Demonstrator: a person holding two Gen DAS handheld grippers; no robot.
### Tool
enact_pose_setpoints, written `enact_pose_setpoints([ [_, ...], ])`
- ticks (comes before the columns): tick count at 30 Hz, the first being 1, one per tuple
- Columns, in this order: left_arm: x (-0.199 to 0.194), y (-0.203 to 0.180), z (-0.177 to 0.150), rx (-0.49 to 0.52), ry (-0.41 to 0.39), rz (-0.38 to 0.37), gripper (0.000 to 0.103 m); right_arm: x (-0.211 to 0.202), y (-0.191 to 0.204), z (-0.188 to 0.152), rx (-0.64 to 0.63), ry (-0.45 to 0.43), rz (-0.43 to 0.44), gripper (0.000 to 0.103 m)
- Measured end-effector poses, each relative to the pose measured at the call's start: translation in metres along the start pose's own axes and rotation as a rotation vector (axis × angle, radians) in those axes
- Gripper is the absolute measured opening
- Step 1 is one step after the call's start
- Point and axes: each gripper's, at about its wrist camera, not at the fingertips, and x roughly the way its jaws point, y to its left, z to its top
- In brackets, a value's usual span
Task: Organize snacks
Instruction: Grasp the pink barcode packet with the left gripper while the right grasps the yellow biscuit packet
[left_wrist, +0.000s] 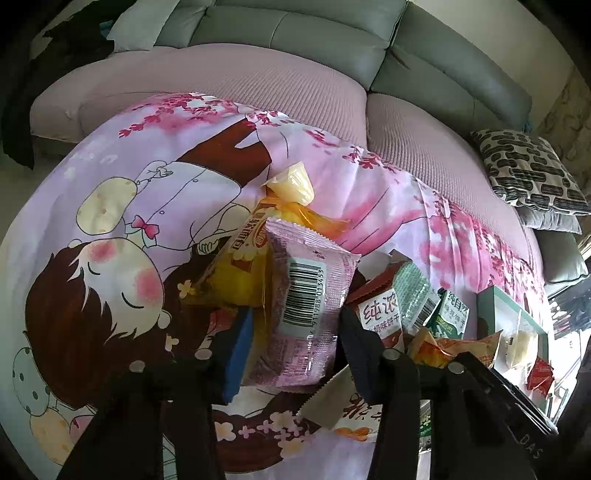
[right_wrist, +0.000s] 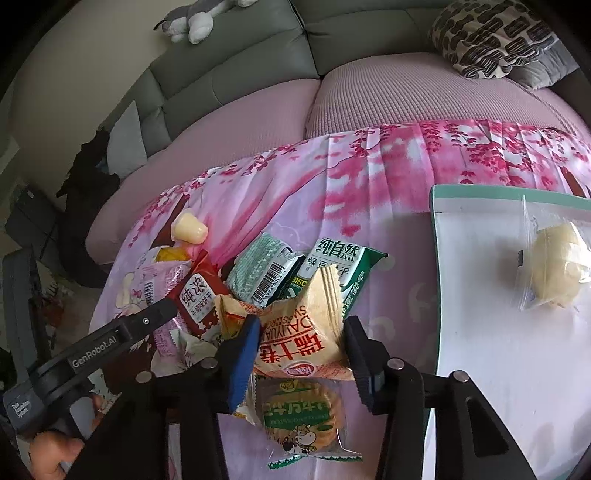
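Left gripper (left_wrist: 295, 321): jaws narrowed onto a pink snack packet (left_wrist: 306, 302) with a barcode panel; the blue pad (left_wrist: 240, 354) lies against the packet's left side and the black finger (left_wrist: 356, 347) against its right, so it reads as clamped. A yellow bread packet (left_wrist: 236, 269) sits just behind, touching the pink one; whether the blue pad also catches it cannot be told from this angle. Beyond that, a pale jelly cup (left_wrist: 293, 184) lies on the printed cartoon cloth (left_wrist: 110, 206) that covers the pink sofa seat (left_wrist: 221, 74). Right gripper (right_wrist: 301, 343): jaws drawn in on a beige Swiss-roll packet (right_wrist: 303, 332) with red lettering, blue pad (right_wrist: 245, 354) on its left edge and black finger (right_wrist: 360, 350) on its right, both pressing; gripped. Under it lies a round biscuit packet (right_wrist: 299, 413) with a cow on the wrapper, flat on the cloth near its front edge. The snack pile sits toward the middle of the cloth: a red milk-biscuit packet (right_wrist: 195, 299), a pale green barcode packet (right_wrist: 258, 273) and a dark green mung-bean biscuit packet (right_wrist: 340, 266), overlapping one another. At the right edge of the cloth stands a white box (right_wrist: 480, 295) with a teal rim, holding one clear-bagged pale pastry (right_wrist: 557, 266). The left gripper's black body shows at lower left in the right wrist view, with a hand (right_wrist: 51, 454) on it.
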Motion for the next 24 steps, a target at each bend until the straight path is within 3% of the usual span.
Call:
enact_pose_setpoints([
  [2, -0.001, 0.000, -0.001, -0.003, -0.003, -0.004, 0.044, -0.002, -0.001, 0.000, -0.001, -0.003, -0.002, 0.041],
  [7, -0.007, -0.001, -0.002, -0.007, -0.024, -0.015, 0.030, -0.005, -0.005, 0.000, 0.010, -0.009, 0.006, 0.041],
  [24, -0.022, 0.006, -0.004, -0.031, -0.057, -0.050, 0.028, -0.021, -0.009, -0.001, 0.022, -0.043, 0.028, 0.040],
])
